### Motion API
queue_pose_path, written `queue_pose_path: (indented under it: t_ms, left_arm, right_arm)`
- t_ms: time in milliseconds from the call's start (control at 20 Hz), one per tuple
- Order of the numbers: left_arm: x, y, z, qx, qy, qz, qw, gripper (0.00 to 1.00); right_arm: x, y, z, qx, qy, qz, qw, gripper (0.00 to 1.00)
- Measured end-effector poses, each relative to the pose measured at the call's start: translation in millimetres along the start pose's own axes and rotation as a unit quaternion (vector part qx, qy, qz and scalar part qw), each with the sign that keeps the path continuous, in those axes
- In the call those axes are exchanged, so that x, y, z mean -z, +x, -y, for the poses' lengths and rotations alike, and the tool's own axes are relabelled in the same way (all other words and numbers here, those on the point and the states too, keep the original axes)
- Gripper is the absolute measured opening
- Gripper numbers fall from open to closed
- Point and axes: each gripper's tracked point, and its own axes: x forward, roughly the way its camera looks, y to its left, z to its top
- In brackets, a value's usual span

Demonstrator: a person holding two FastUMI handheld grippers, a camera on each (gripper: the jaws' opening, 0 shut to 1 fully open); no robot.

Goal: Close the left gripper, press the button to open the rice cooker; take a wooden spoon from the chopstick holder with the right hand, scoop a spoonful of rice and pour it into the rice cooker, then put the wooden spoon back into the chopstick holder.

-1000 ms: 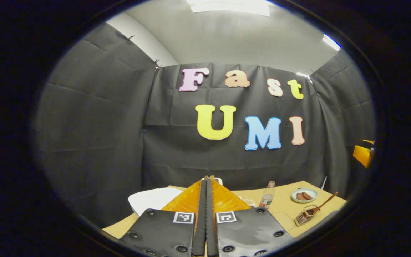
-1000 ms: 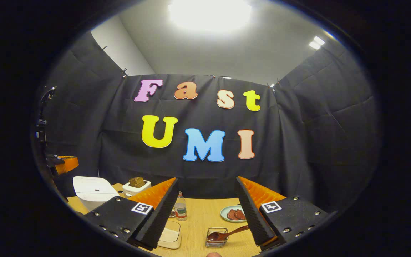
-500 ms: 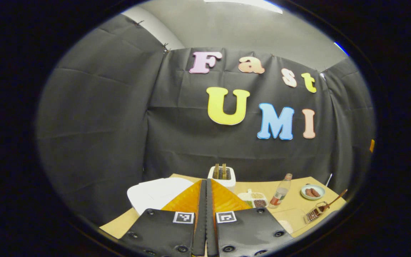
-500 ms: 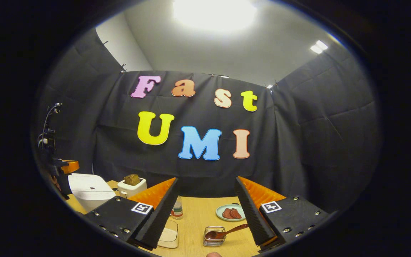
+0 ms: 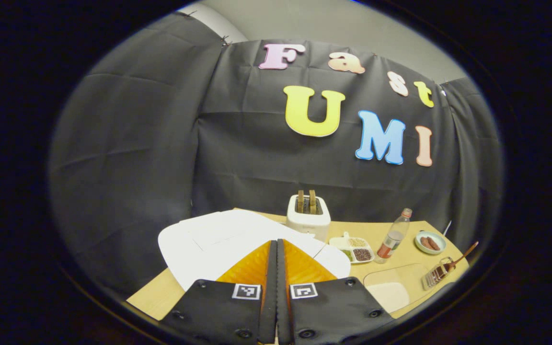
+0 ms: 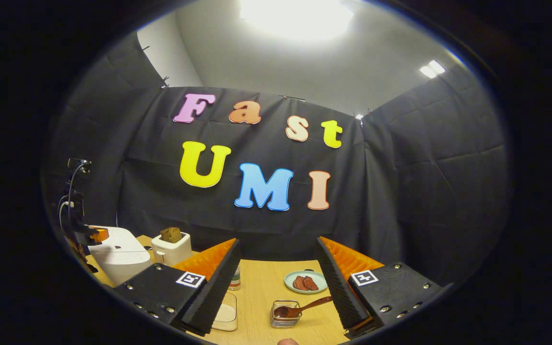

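Observation:
My left gripper (image 5: 276, 244) is shut with nothing between its fingers and hangs just above the lid of the white rice cooker (image 5: 218, 239), whose lid is down. In the right gripper view the same rice cooker (image 6: 120, 251) stands at the far left, with the left gripper (image 6: 95, 235) over it. My right gripper (image 6: 278, 249) is open and empty above the table. Below it the wooden spoon (image 6: 300, 309) lies in the small wire chopstick holder (image 6: 283, 316). The clear container of rice (image 6: 225, 314) sits left of the holder, and shows as a clear container (image 5: 391, 287) in the left gripper view.
A white toaster (image 5: 308, 218) with bread stands behind the cooker. Beside it are a divided dish of grains (image 5: 355, 248), a plastic bottle (image 5: 393, 235) and a plate of sausages (image 5: 430, 242). The wooden table (image 6: 266, 287) ends near the black cloth walls.
The left gripper has tipped down and moved in over the rice cooker, still shut. The right gripper has stayed open and barely shifted.

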Motion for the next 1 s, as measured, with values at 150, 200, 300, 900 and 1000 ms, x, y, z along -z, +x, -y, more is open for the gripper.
queue_pose_path:
  t_ms: [150,200,300,900,1000]
  left_arm:
    - [18,9,-6,-0.004,0.000,-0.021,1.000,0.09]
    - [22,10,-5,-0.005,0.002,-0.025,1.000,0.09]
    - [32,13,-3,-0.002,0.001,-0.036,0.999,0.09]
    - [-33,1,-2,-0.027,0.038,0.038,0.998,0.09]
    - [-61,-9,-9,-0.040,0.039,0.066,0.996,0.07]
  right_arm:
    - [1,0,-2,0.004,0.002,-0.002,1.000,0.95]
    - [2,1,-1,0.007,0.001,-0.003,1.000,0.95]
    - [7,2,-2,0.010,0.003,-0.009,1.000,0.95]
    - [13,0,15,0.018,0.007,-0.015,1.000,0.95]
    - [13,3,19,0.015,0.010,-0.012,1.000,0.95]
